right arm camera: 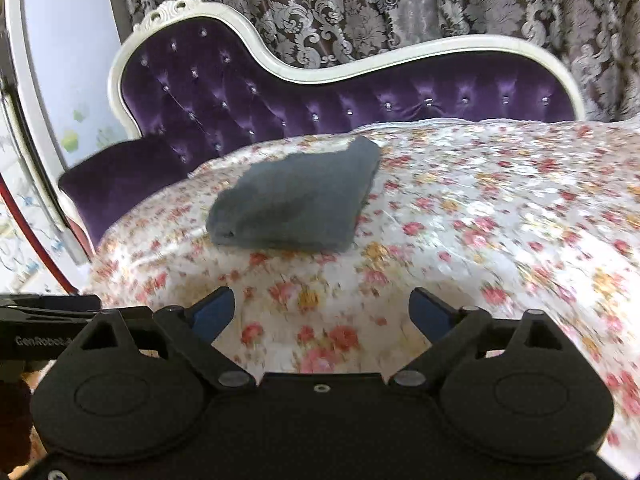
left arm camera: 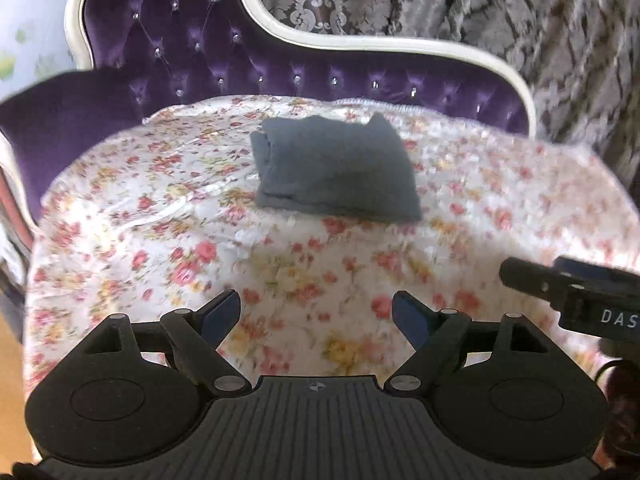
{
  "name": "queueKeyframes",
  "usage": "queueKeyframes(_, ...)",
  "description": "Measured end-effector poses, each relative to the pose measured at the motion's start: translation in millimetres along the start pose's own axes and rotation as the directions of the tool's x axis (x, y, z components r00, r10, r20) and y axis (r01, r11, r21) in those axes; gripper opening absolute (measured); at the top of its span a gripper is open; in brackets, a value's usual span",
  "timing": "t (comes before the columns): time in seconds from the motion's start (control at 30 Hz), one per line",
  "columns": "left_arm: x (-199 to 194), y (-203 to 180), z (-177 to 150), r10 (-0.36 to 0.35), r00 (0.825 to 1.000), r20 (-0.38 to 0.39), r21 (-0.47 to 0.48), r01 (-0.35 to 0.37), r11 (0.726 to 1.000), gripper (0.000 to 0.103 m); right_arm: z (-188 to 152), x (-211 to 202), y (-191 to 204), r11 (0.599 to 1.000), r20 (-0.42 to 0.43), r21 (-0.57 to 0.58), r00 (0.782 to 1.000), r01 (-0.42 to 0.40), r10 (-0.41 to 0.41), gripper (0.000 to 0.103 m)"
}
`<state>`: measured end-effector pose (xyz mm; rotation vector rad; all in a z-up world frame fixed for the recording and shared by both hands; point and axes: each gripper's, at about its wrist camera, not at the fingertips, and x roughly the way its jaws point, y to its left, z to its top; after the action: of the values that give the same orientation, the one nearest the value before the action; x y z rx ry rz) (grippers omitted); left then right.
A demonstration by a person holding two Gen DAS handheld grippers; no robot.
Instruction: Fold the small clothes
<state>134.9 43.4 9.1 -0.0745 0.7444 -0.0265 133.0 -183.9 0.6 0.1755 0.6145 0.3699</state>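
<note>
A small dark grey garment [left arm camera: 334,168] lies folded into a thick rectangle on the flowered cover [left arm camera: 160,208], towards its far side. In the right wrist view the same grey garment [right arm camera: 294,204] sits left of centre on the flowered cover [right arm camera: 500,220]. My left gripper [left arm camera: 316,314] hangs open over the near part of the cover, well short of the garment, with nothing between its blue pads. My right gripper [right arm camera: 322,312] is also open and empty, pulled back from the garment. The right gripper's body [left arm camera: 580,292] shows at the right edge of the left wrist view.
A purple tufted sofa back with a white frame [left arm camera: 280,68] rises just behind the cover. Patterned grey curtains [right arm camera: 400,0] hang behind it. A purple cushion [right arm camera: 120,184] lies at the left end. The left gripper's body [right arm camera: 44,332] shows at the left edge.
</note>
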Motion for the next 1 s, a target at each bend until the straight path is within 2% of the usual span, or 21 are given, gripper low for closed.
queueKeyframes(0.07,13,14,12,-0.038,0.999,-0.003,-0.036,0.038,0.999,0.082,10,12,-4,1.000,-0.002,-0.002,1.000,0.000,0.000,0.095)
queueKeyframes(0.2,48,45,41,-0.143,0.990,0.012,-0.134,0.143,0.981,0.082,38,50,-21,0.996,-0.008,0.011,0.996,-0.087,0.087,0.096)
queueKeyframes(0.4,106,72,76,-0.161,0.987,0.014,-0.198,0.161,0.967,0.083,78,120,-43,0.991,-0.047,0.072,0.992,-0.112,0.115,0.100)
queueKeyframes(0.57,155,83,90,-0.218,0.975,-0.044,-0.244,0.201,0.949,0.083,101,175,-58,0.982,-0.064,0.105,0.985,-0.154,0.161,0.101)
queueKeyframes(0.73,192,76,91,-0.252,0.961,-0.110,-0.207,0.226,0.952,0.083,106,225,-71,0.959,-0.125,0.161,0.959,-0.235,0.256,0.101)
queueKeyframes(0.9,209,69,97,-0.284,0.952,-0.111,-0.161,0.264,0.951,0.083,102,261,-77,0.924,-0.161,0.227,0.924,-0.307,0.346,0.102)
queueKeyframes(1.0,218,68,103,-0.335,0.935,-0.115,-0.173,0.313,0.934,0.083,102,272,-80,0.899,-0.118,0.256,0.912,-0.354,0.393,0.103)
